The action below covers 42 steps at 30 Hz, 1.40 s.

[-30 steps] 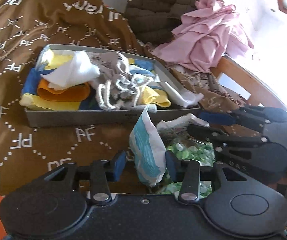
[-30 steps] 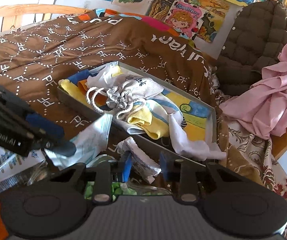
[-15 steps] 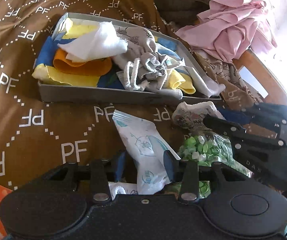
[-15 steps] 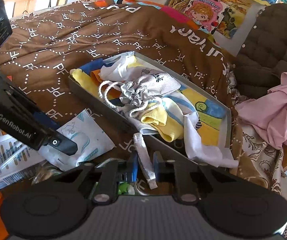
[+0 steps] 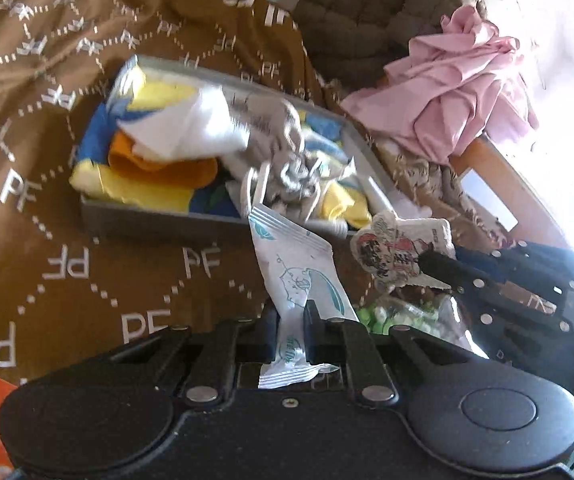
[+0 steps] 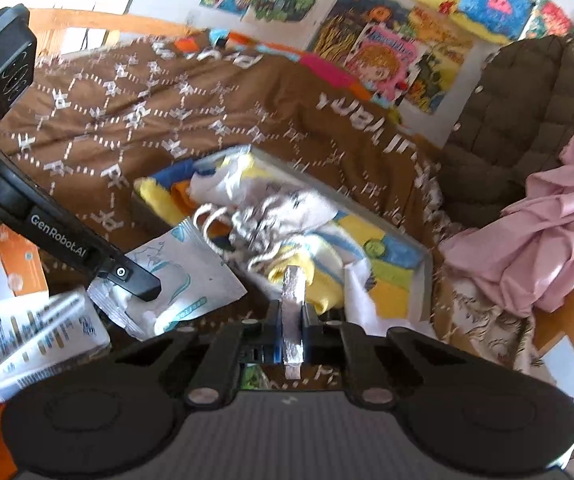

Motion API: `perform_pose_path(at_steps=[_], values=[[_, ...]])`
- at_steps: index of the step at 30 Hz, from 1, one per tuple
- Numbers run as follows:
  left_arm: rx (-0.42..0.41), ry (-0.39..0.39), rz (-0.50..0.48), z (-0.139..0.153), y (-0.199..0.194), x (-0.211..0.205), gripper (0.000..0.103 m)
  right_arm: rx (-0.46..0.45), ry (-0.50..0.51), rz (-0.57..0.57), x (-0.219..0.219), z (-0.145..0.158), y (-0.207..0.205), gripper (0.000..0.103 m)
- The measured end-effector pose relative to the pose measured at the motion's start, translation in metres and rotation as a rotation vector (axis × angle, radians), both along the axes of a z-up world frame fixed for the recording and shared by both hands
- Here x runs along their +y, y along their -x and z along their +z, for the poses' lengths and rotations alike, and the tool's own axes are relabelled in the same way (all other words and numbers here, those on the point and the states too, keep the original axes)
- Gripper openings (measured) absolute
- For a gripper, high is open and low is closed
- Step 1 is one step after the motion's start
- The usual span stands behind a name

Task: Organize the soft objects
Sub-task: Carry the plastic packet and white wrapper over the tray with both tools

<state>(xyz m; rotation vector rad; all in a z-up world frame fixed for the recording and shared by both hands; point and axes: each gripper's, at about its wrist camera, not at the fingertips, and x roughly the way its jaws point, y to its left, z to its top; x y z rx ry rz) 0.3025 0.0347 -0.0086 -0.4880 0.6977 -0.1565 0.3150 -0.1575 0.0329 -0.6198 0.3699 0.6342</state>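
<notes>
My left claw (image 5: 290, 322) pinched a light, crinkly, slippery white packet (image 5: 301, 270) low down; my right claw (image 6: 293, 320) gripped a limp printed cloth (image 5: 401, 250), tray (image 5: 159, 222) ahead.

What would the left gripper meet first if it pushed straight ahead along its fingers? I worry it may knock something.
Probably the near wall of the gray tray, just beyond the white packet that the left gripper holds; depth is hard to judge.
</notes>
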Motion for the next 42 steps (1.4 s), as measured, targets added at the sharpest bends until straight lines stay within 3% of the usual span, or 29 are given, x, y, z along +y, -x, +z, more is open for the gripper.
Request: perform_pose_path(at_steps=[9,12,16,21,26,42], values=[[-0.152,-0.126,0.085,0.053,0.018,0.0,0.013,-0.159,-0.116,-0.076,0.001,0.018,0.01,0.011],[-0.19,-0.146,0.099,0.069,0.003,-0.001,0.012,-0.221,-0.155,-0.15,0.001,0.023,-0.009,0.011],[-0.25,-0.175,0.102,0.084,-0.037,-0.004,0.013,-0.217,-0.199,-0.24,-0.007,0.023,-0.044,0.011],[-0.222,-0.115,0.088,0.084,-0.101,-0.008,0.013,-0.171,-0.2,-0.257,-0.007,0.016,-0.081,0.011],[-0.182,-0.156,0.06,0.076,-0.14,-0.022,0.013,-0.109,-0.154,-0.253,-0.008,0.004,-0.1,0.011],[-0.046,-0.151,0.089,0.052,-0.164,-0.035,0.014,-0.023,-0.123,-0.273,-0.013,-0.01,-0.108,0.013]])
